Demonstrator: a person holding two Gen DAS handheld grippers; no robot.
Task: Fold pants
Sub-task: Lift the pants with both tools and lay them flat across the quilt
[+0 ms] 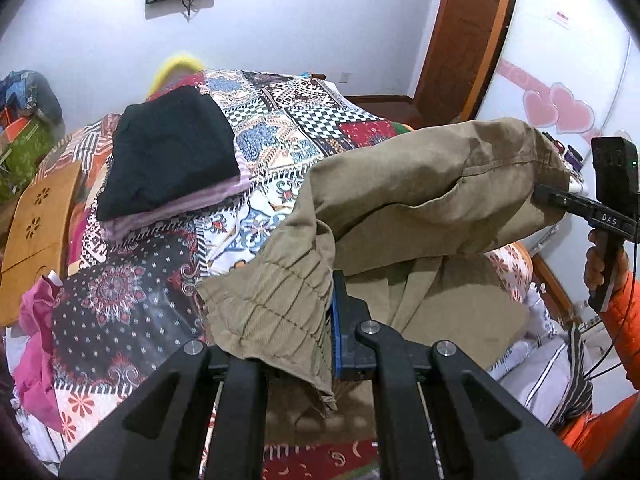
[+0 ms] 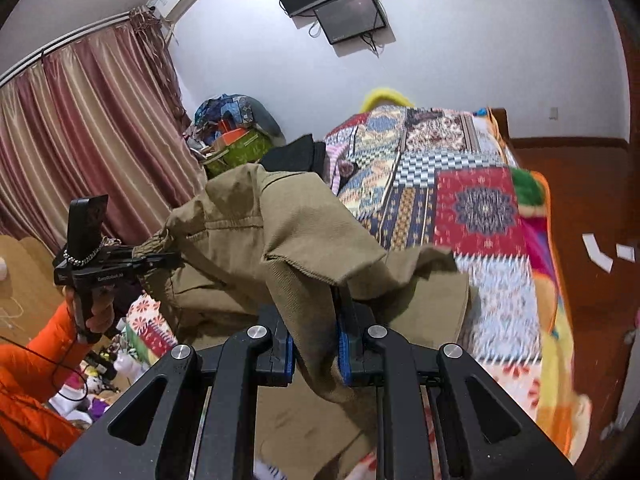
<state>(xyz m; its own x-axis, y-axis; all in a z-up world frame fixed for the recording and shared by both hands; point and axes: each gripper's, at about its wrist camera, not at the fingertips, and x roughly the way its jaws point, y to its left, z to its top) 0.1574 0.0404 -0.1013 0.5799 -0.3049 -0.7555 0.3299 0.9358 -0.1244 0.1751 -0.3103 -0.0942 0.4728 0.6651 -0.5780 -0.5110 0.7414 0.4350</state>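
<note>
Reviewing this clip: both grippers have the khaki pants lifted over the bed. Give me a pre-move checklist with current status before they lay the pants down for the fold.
1. Left gripper clamped on the khaki pants at the elastic waistband: ok.
2. Right gripper clamped on the other end of the pants: ok.
3. Fabric between the two grips taut and flat: not ok, it sags and bunches.
4. Landing spot on the patchwork bedspread free in front of the pants: ok.
5. Stack of folded dark clothes out of the way: ok, it lies apart, further up the bed.
6. Legs aligned one over the other: cannot tell, the folds hide them.
</note>
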